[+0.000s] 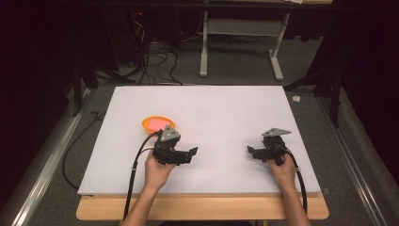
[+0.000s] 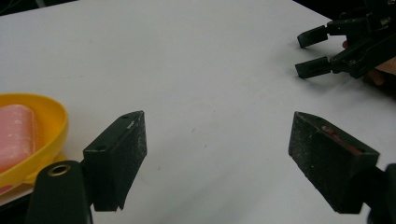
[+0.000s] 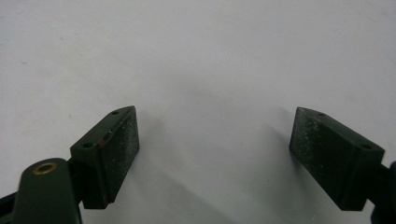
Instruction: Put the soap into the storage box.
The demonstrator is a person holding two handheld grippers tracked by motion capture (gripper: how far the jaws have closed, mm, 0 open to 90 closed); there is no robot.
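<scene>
Your left gripper [image 2: 217, 156] stands with its two black jaws spread wide and nothing between them, only bare white board beneath. From above you can see it [image 1: 190, 154] hovering low over the near left part of the white foam board [image 1: 226, 108], jaws pointing toward the middle. Just beside it, toward the far left, sits the shallow round orange plastic bowl [image 1: 149, 121], and in it lies the flat pink rectangular block [image 1: 159, 124] (in the left gripper view the bowl's yellow-orange rim [image 2: 58, 123] curves in at the left edge, with the pink block [image 2: 16, 133] resting inside). Your right gripper [image 3: 215, 156] is likewise wide open and holds nothing; its pads look down on plain white surface. In the high view it [image 1: 251, 152] sits over the near right part of the board, jaws turned inward to face the left one, the two well apart. The board rests on a wooden table [image 1: 202, 209] whose edge shows near you.
</scene>
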